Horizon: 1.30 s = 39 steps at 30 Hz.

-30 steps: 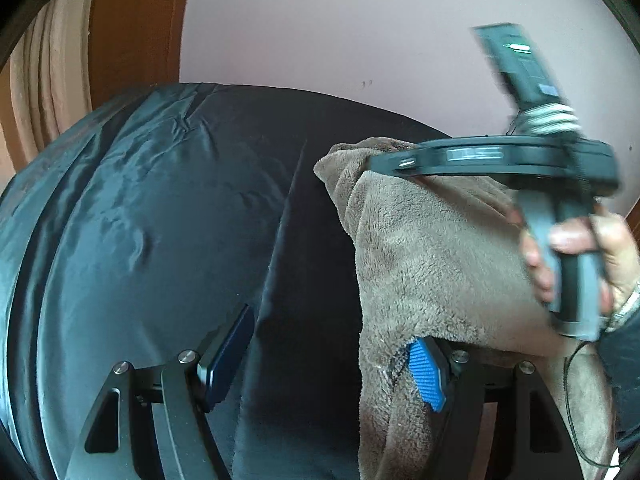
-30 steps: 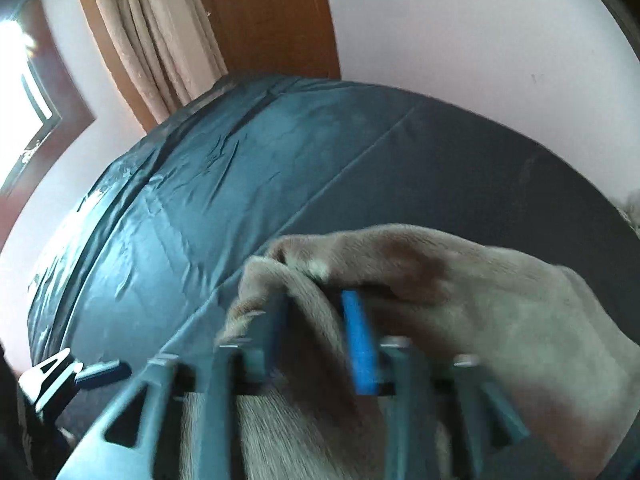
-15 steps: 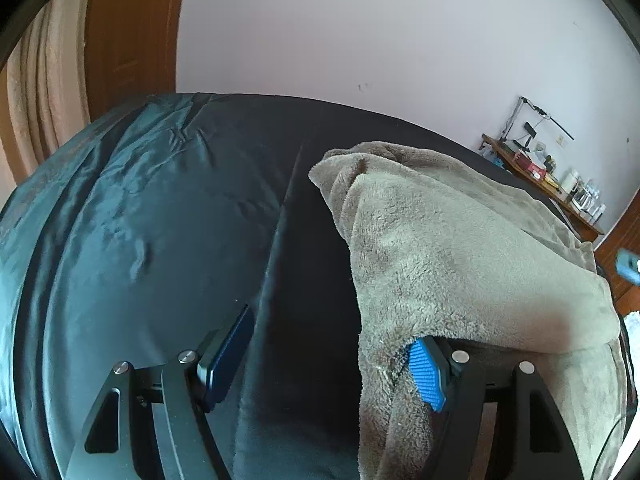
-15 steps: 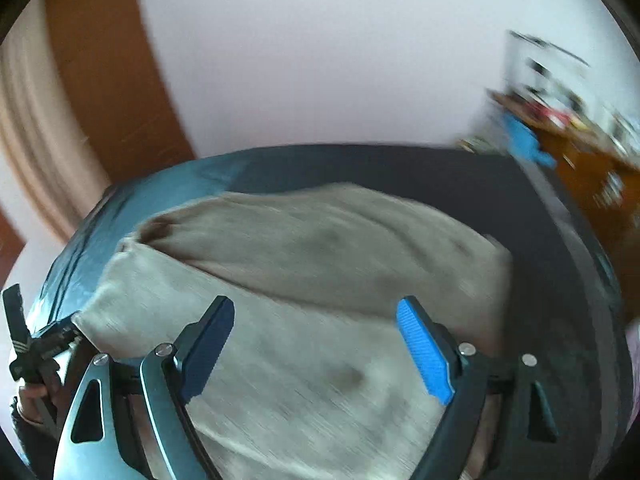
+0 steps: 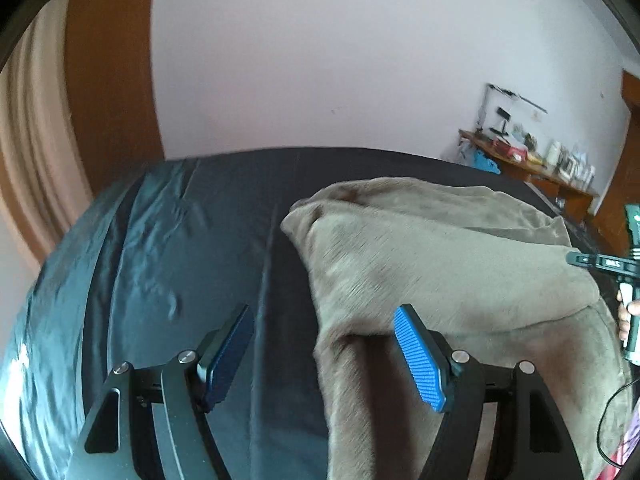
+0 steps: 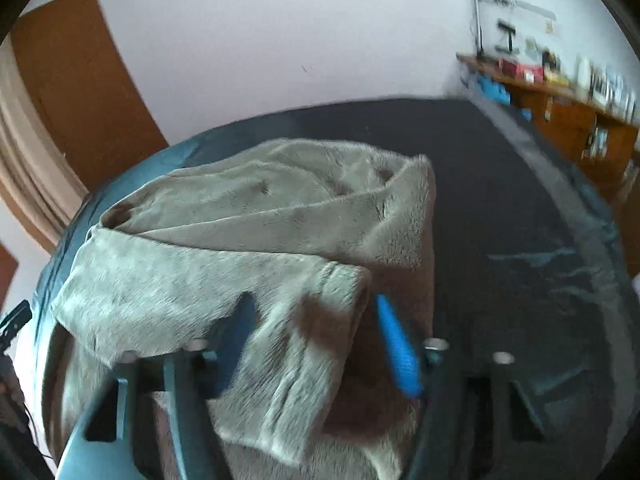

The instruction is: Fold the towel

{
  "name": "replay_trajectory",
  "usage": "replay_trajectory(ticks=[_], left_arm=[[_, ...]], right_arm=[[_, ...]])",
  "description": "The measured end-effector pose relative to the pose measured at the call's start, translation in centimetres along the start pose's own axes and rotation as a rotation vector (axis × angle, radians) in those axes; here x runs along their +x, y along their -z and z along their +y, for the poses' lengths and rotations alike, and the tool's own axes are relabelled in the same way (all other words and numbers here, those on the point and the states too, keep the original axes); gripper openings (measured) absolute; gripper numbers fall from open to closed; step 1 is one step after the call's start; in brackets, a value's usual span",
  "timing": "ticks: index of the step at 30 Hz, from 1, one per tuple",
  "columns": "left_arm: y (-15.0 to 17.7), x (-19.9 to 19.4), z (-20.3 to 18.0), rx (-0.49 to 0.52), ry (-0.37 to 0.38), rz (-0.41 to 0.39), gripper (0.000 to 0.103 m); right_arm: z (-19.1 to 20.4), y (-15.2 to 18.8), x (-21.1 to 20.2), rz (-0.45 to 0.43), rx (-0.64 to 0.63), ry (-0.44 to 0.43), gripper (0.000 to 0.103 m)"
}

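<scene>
A plush grey-brown towel [image 5: 440,264] lies on a bed under a dark, glossy blue-black sheet [image 5: 168,248], toward the sheet's right half as the left wrist view shows it; it is already doubled over, with one layer lying across another and a loose corner turned up at its near right end [image 6: 320,280]; the fold looks rough, so at least one more fold and some squaring of edges appear to remain.

The left gripper [image 5: 324,354], at the towel's near left edge, stands wide apart; a strip of towel hangs between its blue pads, but they do not press on it.

The right gripper [image 6: 316,344], at the towel's near right corner, is closing with that raised corner between its jaws; motion blur hides whether the pads have pinched the cloth yet.

Beyond the towel the sheet is bare and wrinkled; a pale wall [image 5: 360,60] rises behind the bed, a brown wooden door [image 6: 80,92] and beige curtain [image 5: 28,152] to the towel's left, a cluttered wooden shelf [image 6: 560,80] to its right; nothing on the sheet blocks the fold.
</scene>
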State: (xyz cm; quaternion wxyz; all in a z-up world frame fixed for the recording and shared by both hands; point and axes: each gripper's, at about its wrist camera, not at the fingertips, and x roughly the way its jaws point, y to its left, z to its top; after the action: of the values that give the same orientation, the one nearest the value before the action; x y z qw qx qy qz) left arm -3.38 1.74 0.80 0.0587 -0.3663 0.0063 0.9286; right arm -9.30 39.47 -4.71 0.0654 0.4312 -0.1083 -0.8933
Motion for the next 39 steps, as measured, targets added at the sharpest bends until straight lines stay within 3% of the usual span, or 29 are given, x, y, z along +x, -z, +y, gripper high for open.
replay_trajectory(ticks=[3,6,12,16,19,23,28,30,31,33,36,39], left_arm=[[-2.1,2.5,-2.2,0.071,-0.003,0.027,0.075],[-4.3,6.8,-3.4,0.101,-0.025,0.091,0.075],[-6.1,12.9,-2.4,0.021,-0.183,0.164,0.075],[-5.4,14.2,-1.3,-0.034,-0.186,0.172,0.075],[-5.1,14.1,-1.1,-0.046,-0.188,0.154,0.076],[-5.1,14.1,-0.6,-0.084,-0.18,0.158,0.077],[-4.9,11.5,-1.3,-0.064,-0.142,0.129,0.077],[-4.6,10.2,-1.7,-0.045,-0.107,0.117,0.077],[-4.4,9.6,-1.9,-0.03,-0.091,0.115,0.077],[-3.7,9.3,-2.5,0.001,-0.065,0.134,0.077],[-2.6,10.9,-2.5,0.053,-0.096,0.186,0.077],[-1.6,12.0,-1.3,0.007,-0.062,0.203,0.088]], right_arm=[[-0.7,0.1,1.6,0.033,0.023,-0.009,0.042],[0.3,-0.1,1.1,-0.007,-0.028,0.015,0.027],[2.9,-2.5,-1.3,-0.157,-0.165,0.085,0.025],[2.1,-3.0,1.9,-0.084,-0.182,0.135,0.025],[0.8,-2.5,4.1,0.001,-0.135,0.11,0.025],[0.3,-2.1,3.7,-0.009,-0.111,0.106,0.035],[1.9,-1.9,0.4,-0.116,-0.154,0.137,0.039],[3.2,-1.5,-0.9,-0.148,-0.193,0.091,0.05],[3.8,-1.1,-1.2,-0.142,-0.21,0.056,0.054],[4.8,-0.2,-1.0,-0.097,-0.236,-0.011,0.073],[5.5,1.2,0.5,-0.018,-0.271,-0.021,0.073],[5.7,2.4,2.4,0.038,-0.309,0.026,0.073]])
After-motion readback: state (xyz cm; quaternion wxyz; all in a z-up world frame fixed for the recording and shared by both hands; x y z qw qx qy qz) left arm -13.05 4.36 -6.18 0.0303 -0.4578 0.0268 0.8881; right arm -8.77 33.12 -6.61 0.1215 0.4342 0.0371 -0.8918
